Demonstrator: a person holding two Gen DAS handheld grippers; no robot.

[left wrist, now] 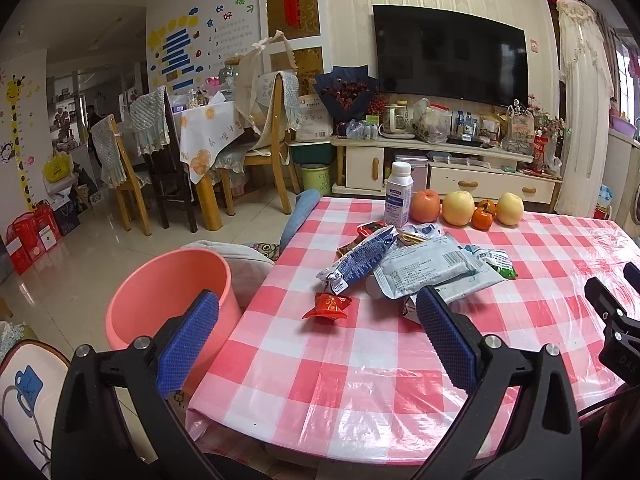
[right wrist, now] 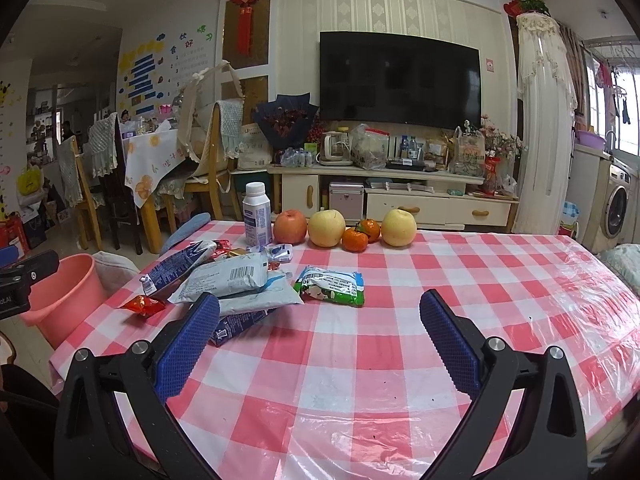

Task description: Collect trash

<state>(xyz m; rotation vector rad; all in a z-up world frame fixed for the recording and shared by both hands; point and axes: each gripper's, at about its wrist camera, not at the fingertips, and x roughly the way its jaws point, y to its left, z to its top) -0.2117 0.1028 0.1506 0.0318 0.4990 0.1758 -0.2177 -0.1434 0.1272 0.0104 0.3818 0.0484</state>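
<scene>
- The wrapper pile (left wrist: 412, 268) lies on the checked table (left wrist: 360, 360), in front of the fruit row (left wrist: 466, 210).
- My left gripper (left wrist: 318, 332) is spread wide and empty, just short of the pile (red candy wrapper (left wrist: 328, 306) nearest).
- My right gripper (right wrist: 320, 336) gapes empty too, pile at its left finger.
- The pink bucket (left wrist: 168, 300) stands left of the pile, off the table.

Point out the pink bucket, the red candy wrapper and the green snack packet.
pink bucket (left wrist: 132, 280), left wrist view, inner wall.
red candy wrapper (left wrist: 329, 306), left wrist view, middle.
green snack packet (right wrist: 330, 285), right wrist view, front face.
</scene>
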